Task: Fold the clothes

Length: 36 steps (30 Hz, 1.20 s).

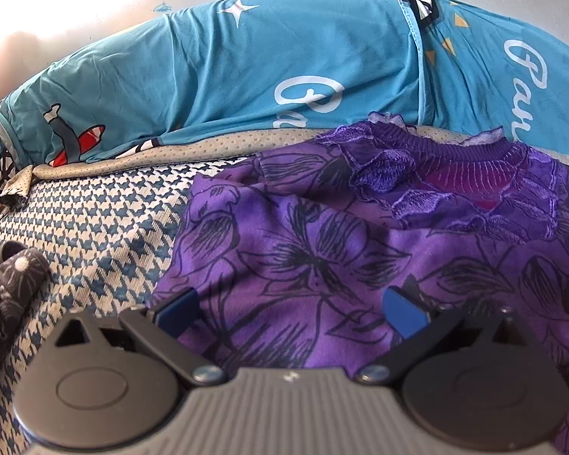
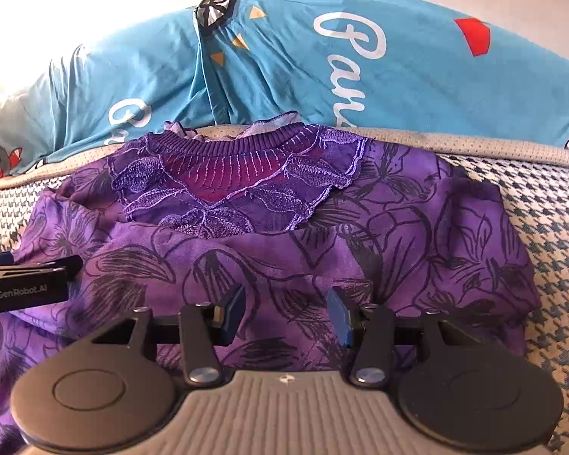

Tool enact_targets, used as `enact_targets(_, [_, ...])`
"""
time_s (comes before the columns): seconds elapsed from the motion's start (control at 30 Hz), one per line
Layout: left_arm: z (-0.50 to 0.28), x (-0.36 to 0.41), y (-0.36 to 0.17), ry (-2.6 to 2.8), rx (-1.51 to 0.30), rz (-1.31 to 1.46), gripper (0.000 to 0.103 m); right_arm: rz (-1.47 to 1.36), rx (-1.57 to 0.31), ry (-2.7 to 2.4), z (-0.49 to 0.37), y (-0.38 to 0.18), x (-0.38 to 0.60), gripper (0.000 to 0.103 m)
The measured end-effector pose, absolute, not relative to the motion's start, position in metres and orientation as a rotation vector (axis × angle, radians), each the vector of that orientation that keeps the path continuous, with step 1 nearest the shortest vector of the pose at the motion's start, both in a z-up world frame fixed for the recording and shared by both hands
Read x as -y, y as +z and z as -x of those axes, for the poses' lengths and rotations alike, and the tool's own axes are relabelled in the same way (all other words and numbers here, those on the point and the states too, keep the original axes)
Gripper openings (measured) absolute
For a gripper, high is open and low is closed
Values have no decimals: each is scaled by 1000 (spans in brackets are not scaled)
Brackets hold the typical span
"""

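A purple floral top (image 1: 322, 250) with a ribbed neck and lace collar lies on a houndstooth bed cover (image 1: 95, 227). It also shows in the right wrist view (image 2: 284, 250), collar away from me. My left gripper (image 1: 290, 309) is open, low over the top's left part, with blue pads (image 1: 404, 313) wide apart. My right gripper (image 2: 286, 313) is open just above the top's middle, nothing between its fingers. The left gripper's black body (image 2: 22, 278) shows at the left edge of the right wrist view.
Blue printed pillows (image 1: 284, 60) lie along the back by a pale wall, also in the right wrist view (image 2: 360, 57). A dark patterned garment (image 1: 7, 292) sits at the left on the cover. Bare houndstooth cover (image 2: 550, 246) lies right of the top.
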<state>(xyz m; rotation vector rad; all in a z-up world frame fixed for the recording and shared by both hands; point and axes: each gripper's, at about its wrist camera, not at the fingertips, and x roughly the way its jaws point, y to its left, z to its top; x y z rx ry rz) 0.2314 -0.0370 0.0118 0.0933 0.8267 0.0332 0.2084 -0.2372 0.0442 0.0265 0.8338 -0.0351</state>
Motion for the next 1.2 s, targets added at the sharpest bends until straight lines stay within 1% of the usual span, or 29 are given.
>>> enact_targets(0.2, [-219, 40, 16, 48, -839, -92, 103, -6, -848, -31, -205, 41, 237, 47])
enact_targets(0.43, [-221, 50, 0, 53, -853, -161, 103, 24, -861, -25, -206, 32, 234, 52])
enact_targets(0.53, [-222, 50, 0, 58, -856, -159, 103, 42, -859, -25, -206, 32, 232, 53])
enact_targets(0.9, [-215, 54, 13, 54, -838, -167, 103, -73, -825, -35, -194, 52, 256, 54])
enact_targets(1.2, [-185, 57, 29, 11, -826, -148, 103, -141, -818, -77, -172, 64, 301, 55])
